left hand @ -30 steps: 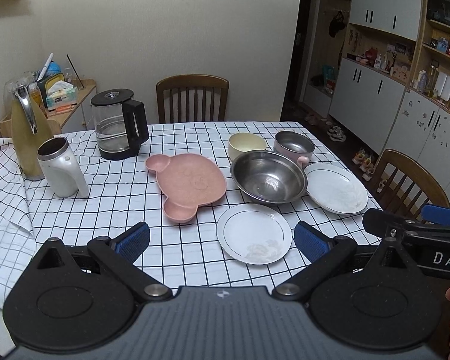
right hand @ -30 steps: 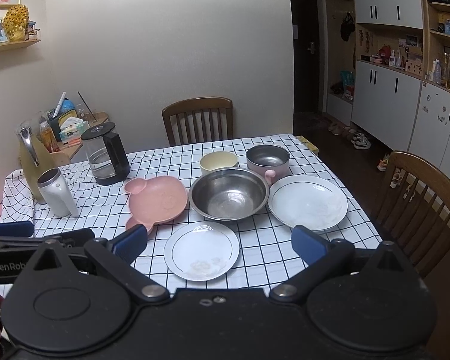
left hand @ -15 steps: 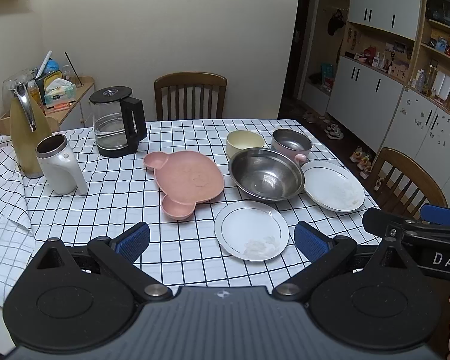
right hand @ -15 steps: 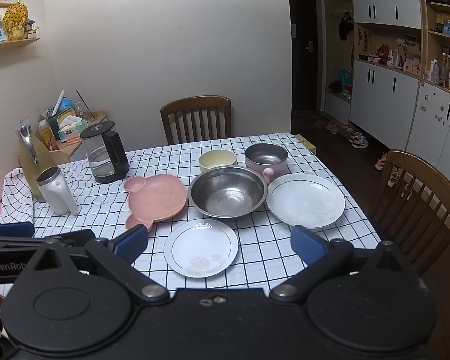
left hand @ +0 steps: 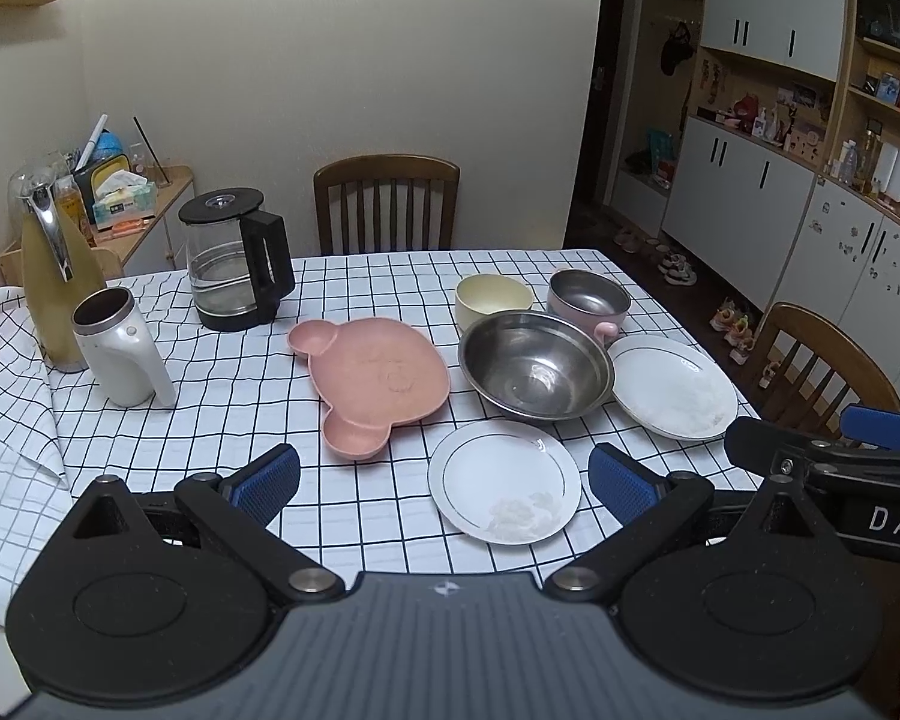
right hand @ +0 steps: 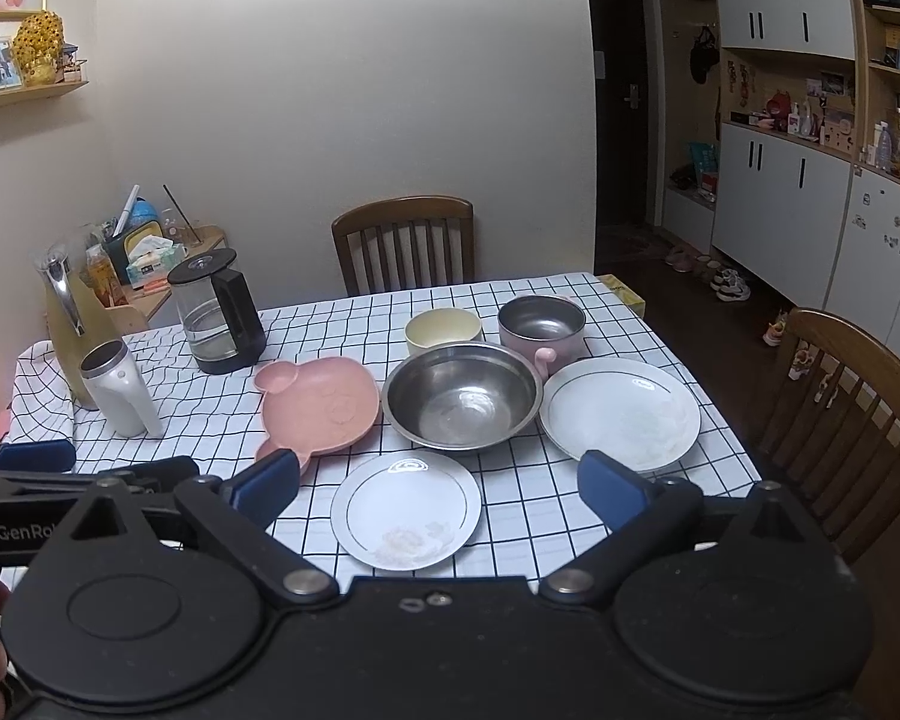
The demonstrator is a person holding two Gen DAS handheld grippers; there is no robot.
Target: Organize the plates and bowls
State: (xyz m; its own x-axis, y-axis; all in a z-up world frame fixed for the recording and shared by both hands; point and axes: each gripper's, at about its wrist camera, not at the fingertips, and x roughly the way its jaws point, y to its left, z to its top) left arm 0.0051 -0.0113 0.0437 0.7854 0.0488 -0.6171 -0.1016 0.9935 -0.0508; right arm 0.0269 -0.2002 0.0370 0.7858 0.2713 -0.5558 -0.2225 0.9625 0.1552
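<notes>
On the checked tablecloth [left hand: 228, 396] lie a pink bear-shaped plate [left hand: 378, 381], a large steel bowl [left hand: 534, 366], a small white plate [left hand: 504, 480] near the front edge, a larger white plate [left hand: 672, 385] at the right, a cream bowl [left hand: 493, 299] and a pink steel-lined bowl [left hand: 588, 300]. All show in the right wrist view too: small plate [right hand: 406, 510], steel bowl [right hand: 462, 399], large plate [right hand: 621, 414], pink plate [right hand: 321, 405]. My left gripper [left hand: 444, 477] is open and empty, held back above the front edge. My right gripper [right hand: 438, 483] is open and empty beside it.
A glass kettle [left hand: 234, 264], a white jug [left hand: 120, 354] and a yellow thermos [left hand: 51, 294] stand at the table's left. Wooden chairs stand at the far side [left hand: 387, 204] and the right [left hand: 822, 360]. White cabinets [left hand: 750, 204] line the right wall.
Both grippers have drawn slightly back and up from the table, so the dishes look a little smaller. Nothing on the table has moved.
</notes>
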